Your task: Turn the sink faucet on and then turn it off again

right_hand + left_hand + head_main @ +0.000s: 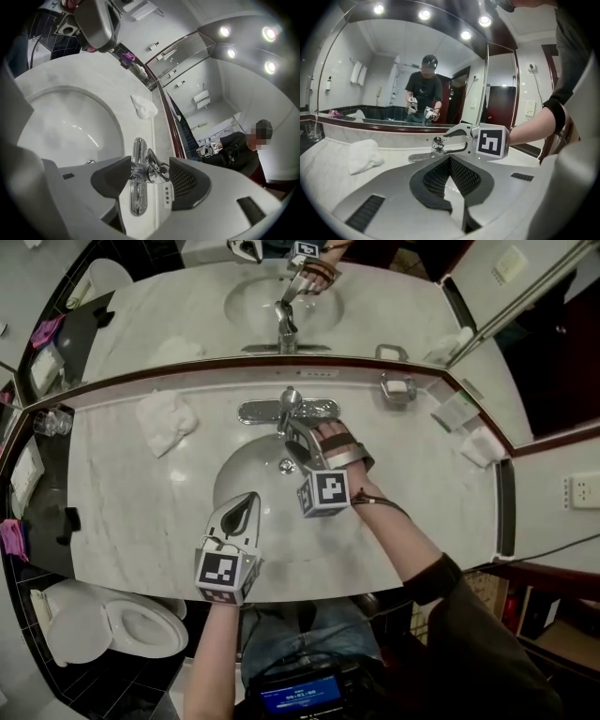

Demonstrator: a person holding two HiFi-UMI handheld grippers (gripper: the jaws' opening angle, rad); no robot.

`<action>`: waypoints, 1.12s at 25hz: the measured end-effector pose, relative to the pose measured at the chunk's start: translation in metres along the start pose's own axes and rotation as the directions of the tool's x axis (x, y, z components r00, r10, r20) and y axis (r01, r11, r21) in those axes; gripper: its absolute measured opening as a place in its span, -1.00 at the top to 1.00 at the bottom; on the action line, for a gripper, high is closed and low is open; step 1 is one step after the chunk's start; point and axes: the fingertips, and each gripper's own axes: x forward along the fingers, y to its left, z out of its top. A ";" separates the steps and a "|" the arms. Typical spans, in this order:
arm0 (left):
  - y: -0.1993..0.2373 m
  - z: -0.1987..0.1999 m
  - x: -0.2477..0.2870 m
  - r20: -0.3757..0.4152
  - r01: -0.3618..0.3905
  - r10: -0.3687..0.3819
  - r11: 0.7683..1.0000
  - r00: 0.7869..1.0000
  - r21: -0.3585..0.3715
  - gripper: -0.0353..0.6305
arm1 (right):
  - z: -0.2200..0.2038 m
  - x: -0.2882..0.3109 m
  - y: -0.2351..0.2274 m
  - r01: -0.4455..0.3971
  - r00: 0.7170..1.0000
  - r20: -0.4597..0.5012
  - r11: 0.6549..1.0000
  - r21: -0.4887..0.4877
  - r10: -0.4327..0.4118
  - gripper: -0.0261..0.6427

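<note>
Held right gripper (149, 174) jaws wide apart with faucet (137, 169) between them, and left gripper (450, 164) jaws closed together, empty, with sink (236, 472) below them.

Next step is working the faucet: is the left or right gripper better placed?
Right. The right gripper is open with the faucet between its fingers. The left gripper is shut, over the basin's near side, apart from the faucet.
</note>
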 end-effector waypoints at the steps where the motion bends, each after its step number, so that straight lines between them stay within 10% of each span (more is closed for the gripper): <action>1: 0.001 -0.001 -0.001 0.000 -0.002 0.002 1.000 1.000 -0.003 0.89 | 0.001 0.002 -0.001 0.001 1.000 0.001 1.000 -0.002 -0.001 0.08; 7: 0.007 -0.002 0.001 0.000 -0.009 0.009 1.000 1.000 -0.008 0.89 | 0.005 0.021 -0.005 -0.005 1.000 -0.009 0.998 -0.065 0.005 0.21; 10: 0.010 -0.003 0.001 -0.001 -0.011 0.011 1.000 1.000 -0.011 0.89 | 0.009 0.025 -0.003 0.002 1.000 0.003 0.995 -0.099 -0.001 0.60; 28: 0.009 -0.004 0.004 -0.014 -0.011 0.011 1.000 1.000 -0.010 0.89 | 0.012 0.025 -0.012 -0.046 0.998 0.036 0.997 0.063 0.044 0.64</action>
